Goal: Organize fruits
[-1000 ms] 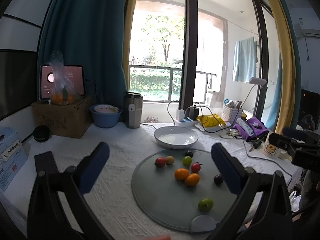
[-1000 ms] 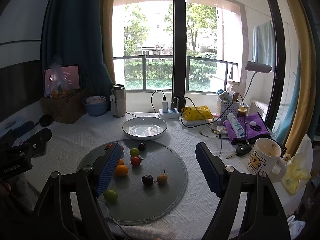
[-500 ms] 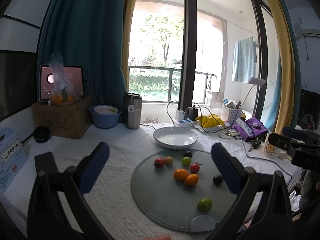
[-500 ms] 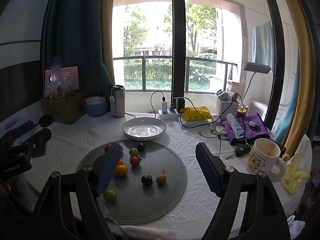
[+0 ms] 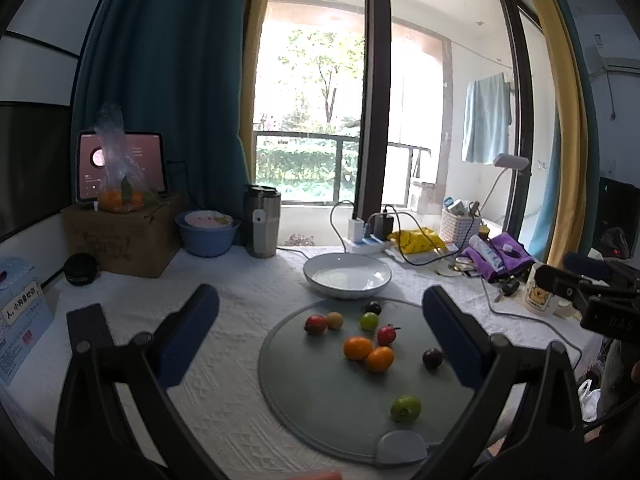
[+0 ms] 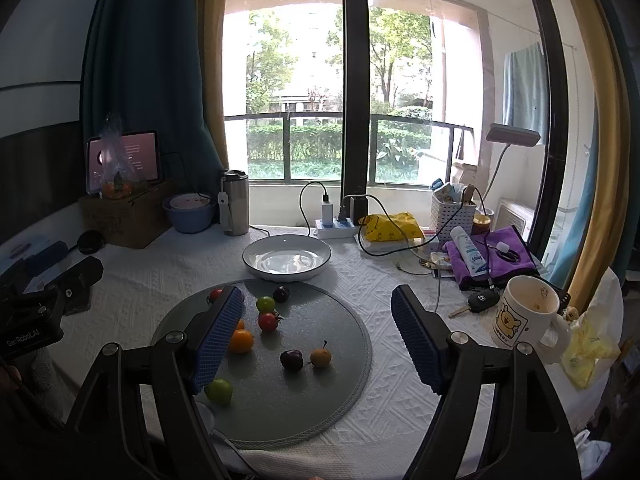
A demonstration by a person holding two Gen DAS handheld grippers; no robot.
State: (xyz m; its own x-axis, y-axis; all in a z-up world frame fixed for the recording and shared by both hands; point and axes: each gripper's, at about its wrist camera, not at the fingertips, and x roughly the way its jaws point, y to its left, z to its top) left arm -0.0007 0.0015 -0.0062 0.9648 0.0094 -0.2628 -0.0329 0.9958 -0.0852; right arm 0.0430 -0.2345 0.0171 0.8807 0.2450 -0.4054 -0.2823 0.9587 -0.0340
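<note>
Several small fruits lie on a round grey mat (image 5: 320, 384) (image 6: 328, 376): two oranges (image 5: 357, 348), a red tomato (image 5: 386, 335), green fruits (image 5: 405, 409) (image 6: 219, 391), dark plums (image 6: 291, 359) and a yellow fruit (image 6: 321, 357). An empty white bowl (image 5: 346, 274) (image 6: 286, 258) stands just behind the mat. My left gripper (image 5: 320, 330) is open and empty above the mat's near left side. My right gripper (image 6: 318, 334) is open and empty above the mat's near edge.
A mug with a bear print (image 6: 524, 312) and car keys (image 6: 482, 302) sit at the right. A steel tumbler (image 5: 262, 222), blue bowl (image 5: 206, 232), cardboard box (image 5: 124, 236), power strip with cables (image 6: 336, 226) and purple cloth (image 6: 492, 258) line the back.
Both views have shifted very slightly; the grippers stay open and the fruits have not moved.
</note>
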